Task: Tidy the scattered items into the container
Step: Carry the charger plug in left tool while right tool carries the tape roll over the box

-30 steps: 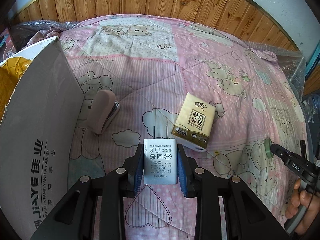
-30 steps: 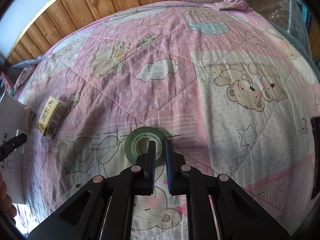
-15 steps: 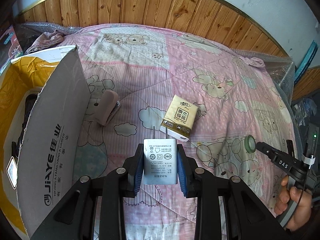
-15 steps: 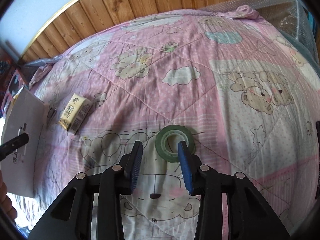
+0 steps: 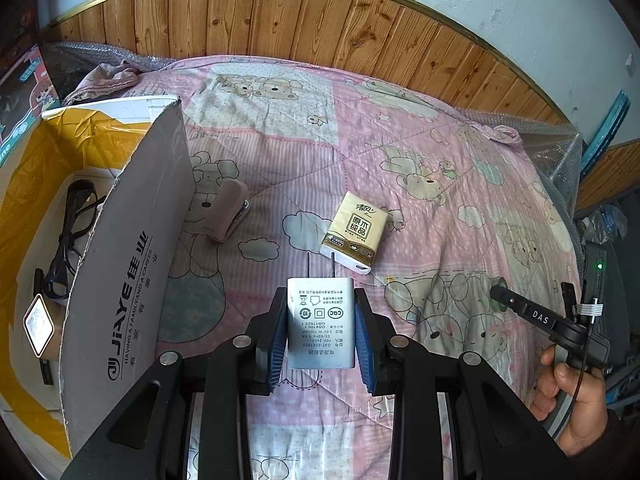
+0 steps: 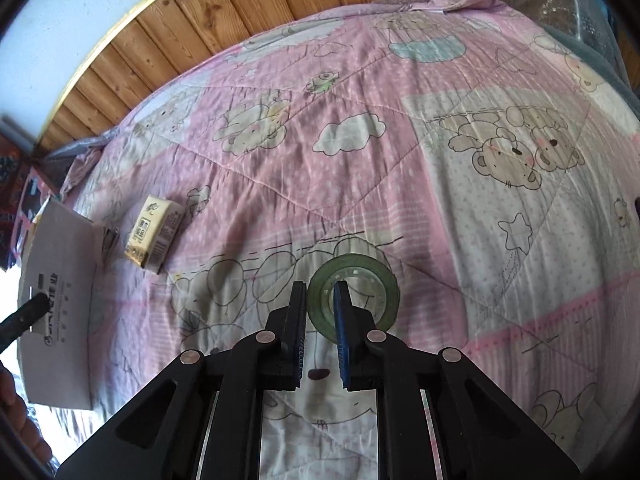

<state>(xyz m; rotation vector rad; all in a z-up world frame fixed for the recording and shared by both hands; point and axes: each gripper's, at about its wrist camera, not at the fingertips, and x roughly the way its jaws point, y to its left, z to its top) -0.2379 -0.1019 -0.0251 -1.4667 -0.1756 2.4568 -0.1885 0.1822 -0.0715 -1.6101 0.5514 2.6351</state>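
Your left gripper clamps the light, rigid charger by its flat sides near the box; your right gripper pinches the tape roll wall mid-bed.

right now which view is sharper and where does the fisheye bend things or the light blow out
Left wrist view: crisp, print readable on the white plastic charger in the left gripper; wooden wall panelling bows into an arc. Right wrist view: softer, pink bear-print quilt bulges like a dome, the grey cardboard box washes out at left; green tape roll in the right gripper stays clear.
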